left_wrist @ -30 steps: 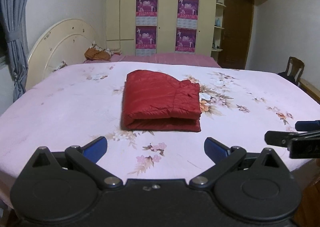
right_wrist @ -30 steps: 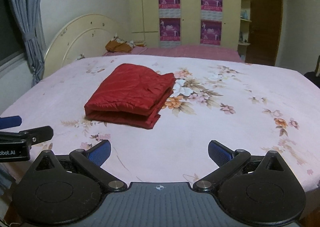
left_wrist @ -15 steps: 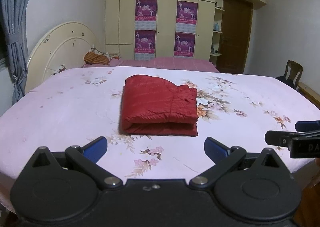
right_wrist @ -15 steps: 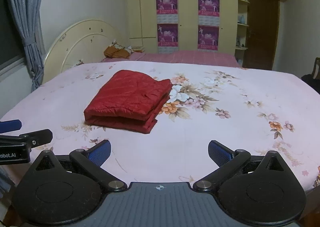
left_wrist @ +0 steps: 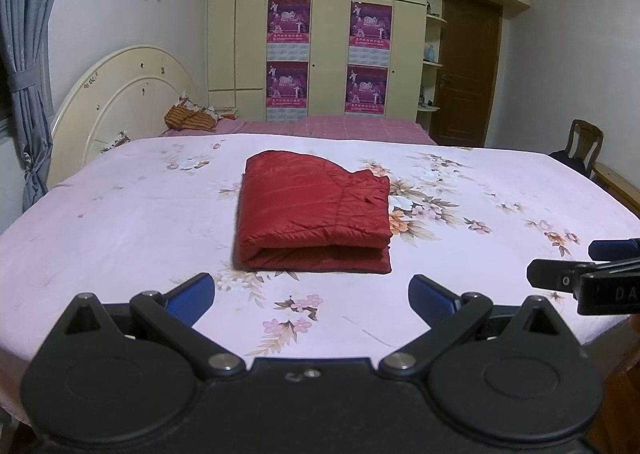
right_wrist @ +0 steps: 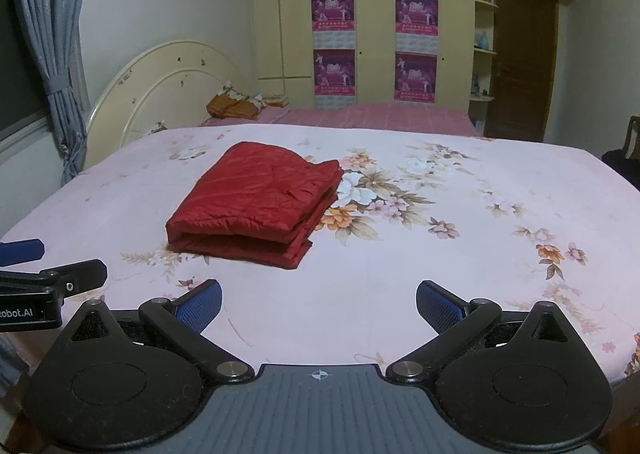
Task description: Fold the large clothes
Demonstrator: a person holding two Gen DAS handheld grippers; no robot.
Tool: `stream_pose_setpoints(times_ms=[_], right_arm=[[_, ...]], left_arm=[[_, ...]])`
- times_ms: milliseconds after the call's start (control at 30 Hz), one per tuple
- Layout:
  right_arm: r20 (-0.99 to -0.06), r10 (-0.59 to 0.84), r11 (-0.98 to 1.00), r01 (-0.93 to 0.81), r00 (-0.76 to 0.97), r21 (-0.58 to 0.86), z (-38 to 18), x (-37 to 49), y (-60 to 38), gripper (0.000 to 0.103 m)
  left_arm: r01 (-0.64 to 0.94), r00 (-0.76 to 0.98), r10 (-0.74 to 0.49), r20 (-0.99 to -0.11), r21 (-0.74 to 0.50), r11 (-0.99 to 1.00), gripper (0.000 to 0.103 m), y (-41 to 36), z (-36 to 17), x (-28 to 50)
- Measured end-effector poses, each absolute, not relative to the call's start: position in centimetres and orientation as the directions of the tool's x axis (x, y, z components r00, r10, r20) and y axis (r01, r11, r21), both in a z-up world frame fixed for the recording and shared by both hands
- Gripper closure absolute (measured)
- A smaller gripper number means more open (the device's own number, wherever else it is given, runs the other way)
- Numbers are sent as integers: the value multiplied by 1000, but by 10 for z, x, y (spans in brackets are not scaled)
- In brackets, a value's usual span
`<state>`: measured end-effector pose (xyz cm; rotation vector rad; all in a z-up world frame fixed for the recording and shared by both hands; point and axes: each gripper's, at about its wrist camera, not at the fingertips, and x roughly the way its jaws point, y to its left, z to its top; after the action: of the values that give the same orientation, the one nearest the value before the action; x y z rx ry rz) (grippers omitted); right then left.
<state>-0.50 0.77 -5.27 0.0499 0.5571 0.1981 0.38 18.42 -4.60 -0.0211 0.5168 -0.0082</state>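
Jacket: red quilted jacket (left_wrist: 316,210), folded into a thick rectangular stack, lies flat mid-bed on the pink floral bedspread (left_wrist: 120,222). Fold edge faces the near side, layers visible there. Nothing touches it.
L gripper: left gripper (left_wrist: 311,290) hovers over the near edge of the bed, jaws spread wide, nothing between them. Blue pads (left_wrist: 192,291) both clear of the fabric. Jacket sits just beyond the fingertips, centred between them.
R gripper: right gripper (right_wrist: 318,300) also at the near bed edge, jaws released wide, empty. Jacket lies far-left of its centre line, apart from the pads.
Cross-views: R gripper's tip shows at right edge of left wrist view; L gripper's tip shows at left edge of right wrist view. The two sit side by side, apart.
Room: cream headboard (left_wrist: 120,94) far left, grey curtain (left_wrist: 24,54) at left wall, wardrobe (left_wrist: 320,34) w/ purple posters (left_wrist: 289,20) at far wall, brown door (left_wrist: 468,70) far right, wooden chair (left_wrist: 586,142) at right.
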Motion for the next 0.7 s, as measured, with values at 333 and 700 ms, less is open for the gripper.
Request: stream_pose_setpoints(times_ms=[333,700], right_arm=[[-517,203,979,-177,831,100,-52,-6,4,1],[-512,203,979,-179,835,98,-51,-7,-1,1]], left_arm=[[3,871,-13,-490,-20,1000,0,180,-45,3],[10,876,-18,-483,-20,1000,0,172,-42,4]])
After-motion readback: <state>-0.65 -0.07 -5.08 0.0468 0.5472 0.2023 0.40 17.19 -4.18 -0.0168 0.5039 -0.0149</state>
